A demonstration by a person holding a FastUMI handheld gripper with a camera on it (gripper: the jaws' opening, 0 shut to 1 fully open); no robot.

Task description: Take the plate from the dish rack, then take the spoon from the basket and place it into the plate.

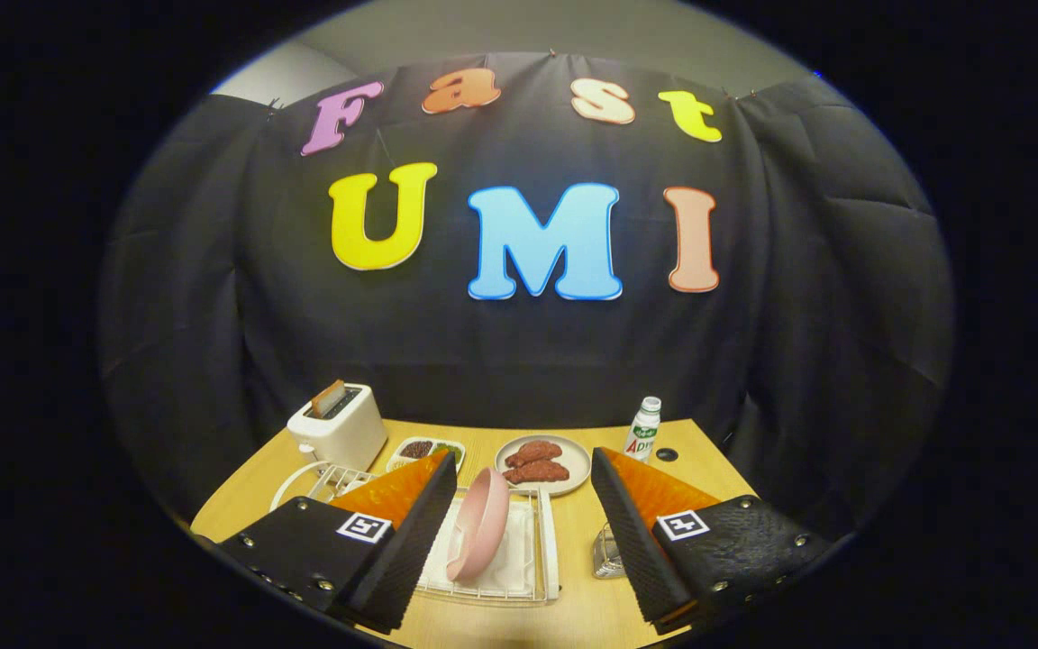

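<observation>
The pink plate (479, 534) is standing on edge in the dish rack (548, 550), its long axis leaning slightly right; the gripper (523, 473) jaws are hanging wide open, holding nothing

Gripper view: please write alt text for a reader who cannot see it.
The open gripper hovers above a wooden table, its fingers on either side of a pink plate standing on edge in a white dish rack. Beyond are a toaster, a plate of food and a bottle.
</observation>
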